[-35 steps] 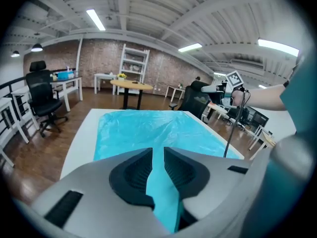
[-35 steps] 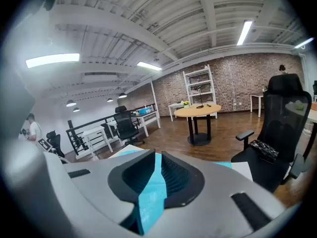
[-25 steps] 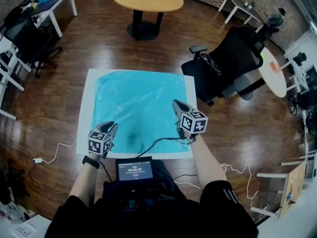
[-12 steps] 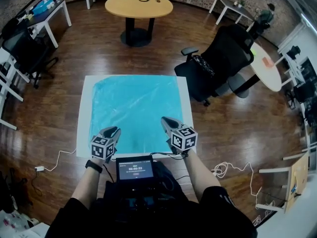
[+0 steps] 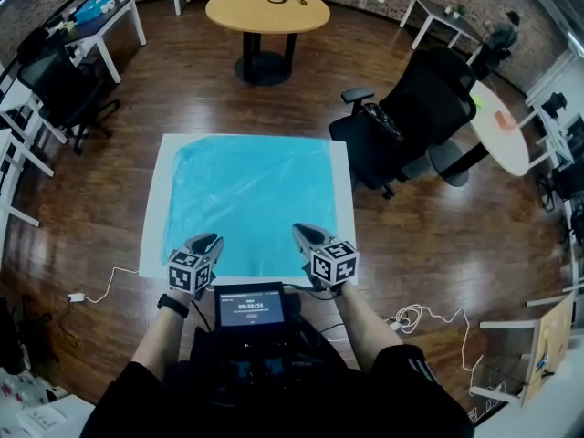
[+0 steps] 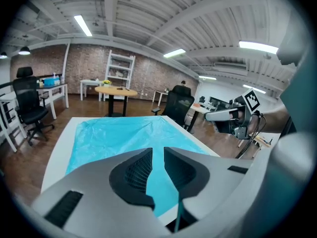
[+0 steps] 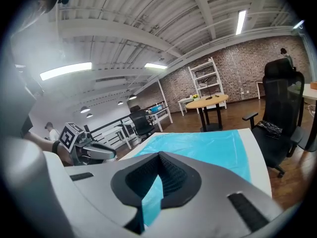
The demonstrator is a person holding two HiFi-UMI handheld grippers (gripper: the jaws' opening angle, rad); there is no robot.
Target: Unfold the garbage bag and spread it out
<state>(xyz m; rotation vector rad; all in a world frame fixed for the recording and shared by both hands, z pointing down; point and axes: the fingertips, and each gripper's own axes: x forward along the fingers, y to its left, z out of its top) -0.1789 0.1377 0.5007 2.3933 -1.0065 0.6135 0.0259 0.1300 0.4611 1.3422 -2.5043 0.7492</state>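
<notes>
The blue garbage bag [image 5: 251,194] lies spread flat on a white mat [image 5: 153,217] on the wooden floor, with light wrinkles. My left gripper [image 5: 208,242] hovers over the bag's near left edge, its jaws a narrow gap apart with nothing between them. My right gripper [image 5: 301,231] hangs over the near right edge, shut and empty. In the left gripper view the bag [image 6: 119,135] stretches ahead of the left gripper [image 6: 158,152], and the right gripper [image 6: 225,117] shows at the right. In the right gripper view the bag [image 7: 208,148] lies beyond the closed right gripper [image 7: 159,155].
A black office chair [image 5: 415,117] stands just right of the mat. A round wooden table [image 5: 267,9] is behind it. A small screen [image 5: 249,307] sits at my chest. Cables [image 5: 100,281] trail on the floor at the left, and a cable coil [image 5: 415,316] lies at the right. Desks and chairs line the left wall.
Both grippers have drawn back toward me; the right one came off the middle of the bag to its near edge. The bag lies the same.
</notes>
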